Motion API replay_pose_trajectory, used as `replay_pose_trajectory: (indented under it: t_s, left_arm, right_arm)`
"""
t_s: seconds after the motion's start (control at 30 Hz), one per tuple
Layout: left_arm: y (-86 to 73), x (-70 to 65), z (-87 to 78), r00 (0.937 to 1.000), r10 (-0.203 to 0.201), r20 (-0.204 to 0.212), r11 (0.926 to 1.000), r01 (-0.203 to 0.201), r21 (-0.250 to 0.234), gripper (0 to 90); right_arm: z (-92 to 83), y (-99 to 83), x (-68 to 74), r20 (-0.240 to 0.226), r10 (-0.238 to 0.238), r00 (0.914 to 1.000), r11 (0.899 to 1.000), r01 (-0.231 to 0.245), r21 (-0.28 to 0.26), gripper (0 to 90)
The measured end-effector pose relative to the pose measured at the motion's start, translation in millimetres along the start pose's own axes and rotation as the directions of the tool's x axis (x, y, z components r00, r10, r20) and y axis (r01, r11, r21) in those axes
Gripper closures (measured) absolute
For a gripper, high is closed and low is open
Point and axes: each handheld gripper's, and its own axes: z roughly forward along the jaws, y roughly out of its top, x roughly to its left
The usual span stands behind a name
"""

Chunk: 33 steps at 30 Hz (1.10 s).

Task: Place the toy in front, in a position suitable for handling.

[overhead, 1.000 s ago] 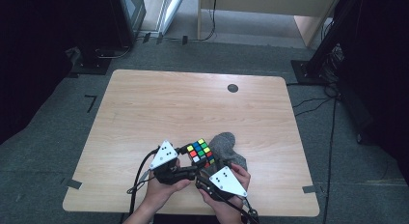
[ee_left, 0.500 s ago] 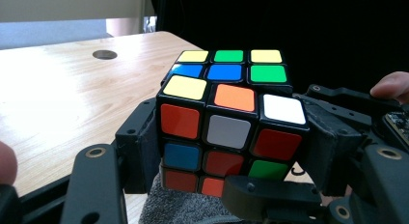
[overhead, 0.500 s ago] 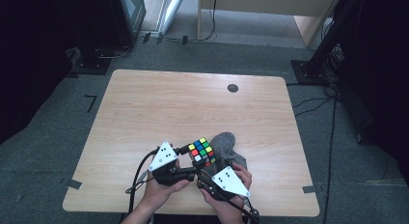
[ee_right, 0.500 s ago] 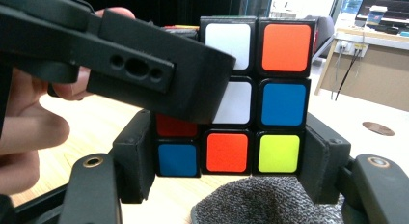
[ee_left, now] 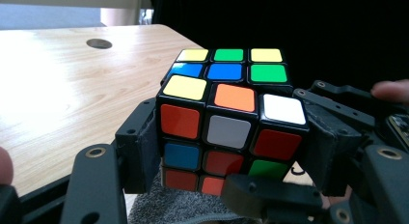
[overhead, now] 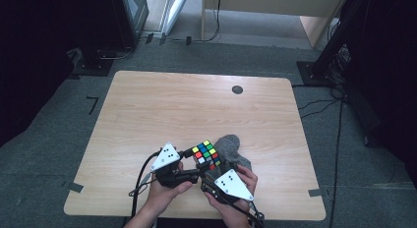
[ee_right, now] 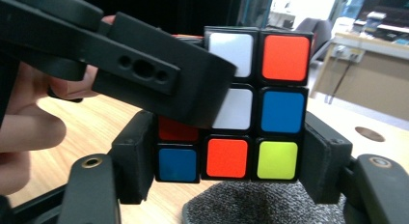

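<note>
A scrambled Rubik's cube [overhead: 207,155] is held just above a grey cloth [overhead: 232,147] near the table's front edge. My left gripper [overhead: 193,161] reaches it from the left. In the left gripper view its jaws press on two opposite sides of the cube [ee_left: 231,122]; they have just been closing with the cube between them. My right gripper [overhead: 215,170] comes from the front right. In the right gripper view its jaws clamp the bottom layer of the cube [ee_right: 282,108], and one left-gripper jaw crosses the cube's upper left.
The wooden table [overhead: 196,105] has a dark round hole [overhead: 237,89] at the back right. Black stands and cables stand on the floor around it. The person's hands [overhead: 162,196] come in at the front edge.
</note>
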Motion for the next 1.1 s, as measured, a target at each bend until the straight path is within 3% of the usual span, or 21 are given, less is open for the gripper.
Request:
replay_pose_trajectory:
  t_s: [0.17, 0.23, 0.4, 0.47, 0.53, 0.63, 0.7, 0.77, 0.83, 0.93, 1.03, 1.1]
  left_arm:
    - [3.0, 5.3, -3.8, 0.9994, 0.013, 0.033, 0.9998, -0.013, -0.016, 29.0]
    - [5.4, 7.9, -7.5, 0.9992, 0.032, 0.025, 0.9992, -0.031, -0.026, 24.4]
    - [5.8, 20.7, -19.2, 0.9947, 0.103, 0.011, 0.9928, -0.102, -0.063, 19.6]
    - [3.4, 25.5, -22.3, 0.9885, 0.151, 0.004, 0.9863, -0.151, -0.066, 20.0]
    - [-0.7, 26.7, -24.6, 0.9737, 0.228, -0.002, 0.9715, -0.227, -0.067, 19.5]
    - [-6.0, 24.7, -20.7, 0.9497, 0.307, -0.061, 0.9511, -0.308, -0.014, 19.1]
    - [-9.6, 21.8, -16.9, 0.9336, 0.347, -0.088, 0.9374, -0.348, 0.009, 19.7]
    - [-13.4, 16.7, -13.2, 0.9080, 0.405, -0.109, 0.9143, -0.404, 0.029, 19.9]
    - [-17.4, 10.4, -9.2, 0.8744, 0.466, -0.134, 0.8845, -0.464, 0.052, 20.0]
    - [-21.8, 2.9, -4.6, 0.8309, 0.531, -0.167, 0.8473, -0.525, 0.081, 18.0]
    - [-25.6, -1.9, -1.4, 0.8023, 0.568, -0.183, 0.8224, -0.561, 0.093, 16.6]
    - [-27.1, -4.0, 0.2, 0.7866, 0.588, -0.188, 0.8083, -0.579, 0.107, 15.8]
  right_arm:
    - [0.9, 5.2, -4.3, -0.031, 0.004, 0.9995, 0.999, -0.003, 0.032, 34.5]
    - [0.6, 4.6, -8.3, -0.021, 0.010, 0.9997, 0.999, -0.009, 0.044, 34.6]
    - [-1.5, 9.4, -35.3, -0.035, 0.091, 0.9952, 0.994, -0.089, 0.064, 34.6]
    - [-3.9, 13.2, -48.0, -0.053, 0.118, 0.9916, 0.991, -0.114, 0.073, 34.6]
    - [-6.4, 17.7, -59.6, -0.088, 0.144, 0.9856, 0.987, -0.137, 0.085, 34.5]
    - [-10.3, 24.8, -71.0, -0.131, 0.183, 0.9743, 0.980, -0.170, 0.107, 34.5]
    - [-10.2, 27.9, -75.0, -0.173, 0.220, 0.9600, 0.971, -0.199, 0.131, 34.5]
    - [-8.7, 29.6, -74.6, -0.207, 0.246, 0.9470, 0.963, -0.215, 0.161, 34.5]
    - [-6.2, 30.4, -71.2, -0.233, 0.264, 0.9358, 0.955, -0.221, 0.198, 34.5]
    - [-2.6, 30.5, -65.2, -0.243, 0.287, 0.9264, 0.943, -0.230, 0.240, 34.5]
    - [-1.0, 30.9, -60.8, -0.240, 0.315, 0.9184, 0.929, -0.246, 0.278, 34.4]
    - [0.1, 30.7, -58.7, -0.243, 0.319, 0.9163, 0.926, -0.246, 0.288, 34.5]
